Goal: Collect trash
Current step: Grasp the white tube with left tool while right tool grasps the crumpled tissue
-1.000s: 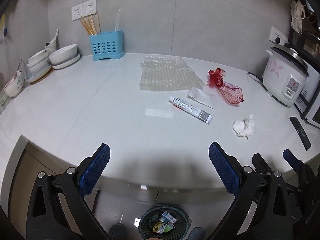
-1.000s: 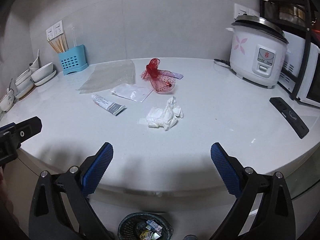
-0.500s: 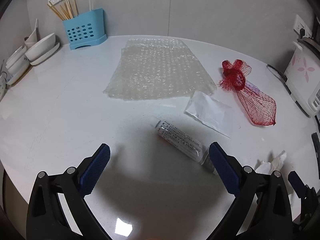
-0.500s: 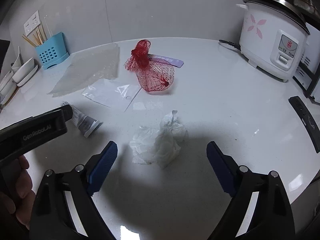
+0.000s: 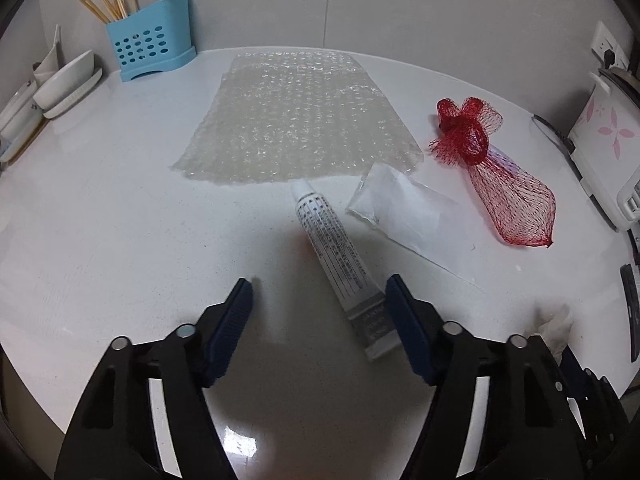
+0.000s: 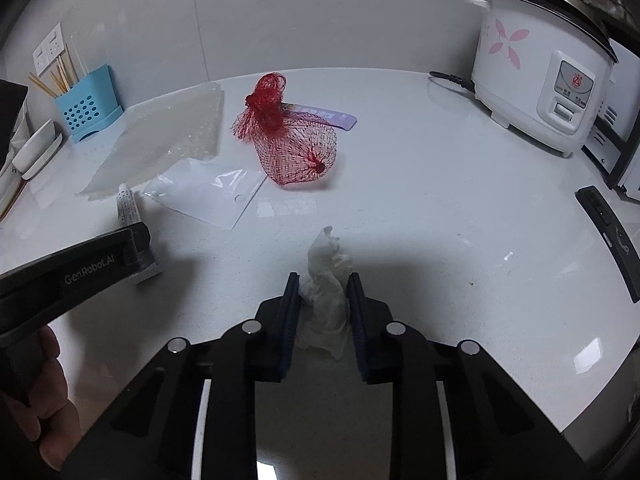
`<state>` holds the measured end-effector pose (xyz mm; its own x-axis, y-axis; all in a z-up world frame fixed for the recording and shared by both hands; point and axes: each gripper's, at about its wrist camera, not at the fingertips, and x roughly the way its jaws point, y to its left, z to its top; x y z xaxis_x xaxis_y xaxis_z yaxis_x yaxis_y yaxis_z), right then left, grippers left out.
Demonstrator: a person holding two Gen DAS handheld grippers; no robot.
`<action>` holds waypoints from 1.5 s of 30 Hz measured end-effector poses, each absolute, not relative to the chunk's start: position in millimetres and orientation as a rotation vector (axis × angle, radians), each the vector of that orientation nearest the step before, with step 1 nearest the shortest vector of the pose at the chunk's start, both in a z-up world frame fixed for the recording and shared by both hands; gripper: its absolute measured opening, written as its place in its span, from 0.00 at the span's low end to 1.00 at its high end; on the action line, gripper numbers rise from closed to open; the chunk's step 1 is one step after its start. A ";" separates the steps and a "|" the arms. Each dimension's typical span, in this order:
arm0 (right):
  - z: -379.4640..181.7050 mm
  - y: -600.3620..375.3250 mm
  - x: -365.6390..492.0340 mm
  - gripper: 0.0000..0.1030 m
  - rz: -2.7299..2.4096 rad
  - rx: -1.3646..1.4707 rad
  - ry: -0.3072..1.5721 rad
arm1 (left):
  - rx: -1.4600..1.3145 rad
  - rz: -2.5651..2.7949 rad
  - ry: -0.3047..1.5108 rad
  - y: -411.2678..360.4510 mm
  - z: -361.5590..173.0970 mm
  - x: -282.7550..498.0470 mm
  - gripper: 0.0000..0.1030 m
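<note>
A white tube (image 5: pixel 332 248) lies on the white counter (image 5: pixel 120 220), its crimped end against the right finger of my left gripper (image 5: pixel 319 282). Those jaws are closing with the tube between them, and the left pad is still well apart from it. My right gripper (image 6: pixel 324 278) is closing on a crumpled white tissue (image 6: pixel 324 304), with both pads pressing its sides. Further back lie a bubble wrap sheet (image 5: pixel 296 120), a clear plastic bag (image 5: pixel 408 212) and a red net bag (image 5: pixel 500 176).
A rice cooker (image 6: pixel 540 68) stands at the back right, with a black remote (image 6: pixel 608 232) near the right edge. A blue utensil holder (image 5: pixel 148 40) and stacked bowls (image 5: pixel 64 80) sit at the back left. A purple strip (image 6: pixel 328 114) lies behind the net.
Both grippers came forward and down from the counter's edge to the trash. The right jaws narrowed onto the tissue. The left jaws narrowed around the tube.
</note>
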<state>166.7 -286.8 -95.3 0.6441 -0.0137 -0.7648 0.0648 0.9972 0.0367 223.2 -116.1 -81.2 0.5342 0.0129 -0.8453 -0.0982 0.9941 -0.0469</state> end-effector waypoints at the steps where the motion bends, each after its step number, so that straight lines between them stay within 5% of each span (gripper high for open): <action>1: -95.0 -287.0 166.0 0.18 -0.045 0.064 0.869 | -0.085 0.057 1.006 -117.8 -79.4 221.9 0.47; 3: -94.3 -286.6 164.7 0.17 -0.044 0.061 0.866 | -0.066 0.047 1.013 -121.2 -77.3 220.8 0.24; 6: -93.0 -286.8 161.5 0.16 -0.045 0.057 0.863 | -0.042 0.035 1.002 -123.5 -73.6 216.8 0.06; 18: -78.7 -288.9 146.5 0.16 -0.047 0.046 0.825 | -0.067 0.011 0.963 -114.8 -56.9 201.4 0.06; 19: -77.5 -289.1 145.4 0.16 -0.048 0.043 0.822 | -0.084 0.010 0.951 -113.9 -53.7 200.8 0.10; 21: -75.5 -289.7 143.9 0.16 -0.048 0.040 0.813 | -0.105 0.031 0.930 -113.9 -48.2 200.9 0.61; 22: -75.0 -289.9 143.2 0.16 -0.046 0.037 0.811 | -0.114 0.054 0.915 -113.9 -46.3 201.9 0.67; 32: -76.6 -294.0 144.8 0.16 -0.037 0.019 0.786 | -0.087 0.111 0.945 -132.9 -70.7 233.2 0.65; 34: -78.5 -296.4 146.8 0.16 -0.038 0.020 0.786 | -0.079 0.124 0.958 -134.5 -77.9 237.6 0.57; 38: -83.1 -299.9 151.3 0.16 -0.037 0.025 0.793 | -0.033 0.149 0.973 -138.2 -86.8 239.5 0.22; 45: -86.9 -301.2 150.5 0.16 -0.039 0.036 0.798 | -0.056 0.105 0.965 -128.8 -84.9 231.4 0.22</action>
<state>150.5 -301.2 -86.9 0.6975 -0.0215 -0.7162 0.0485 0.9987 0.0172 231.4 -128.8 -84.9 0.5649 0.0645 -0.8226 -0.1145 0.9934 -0.0007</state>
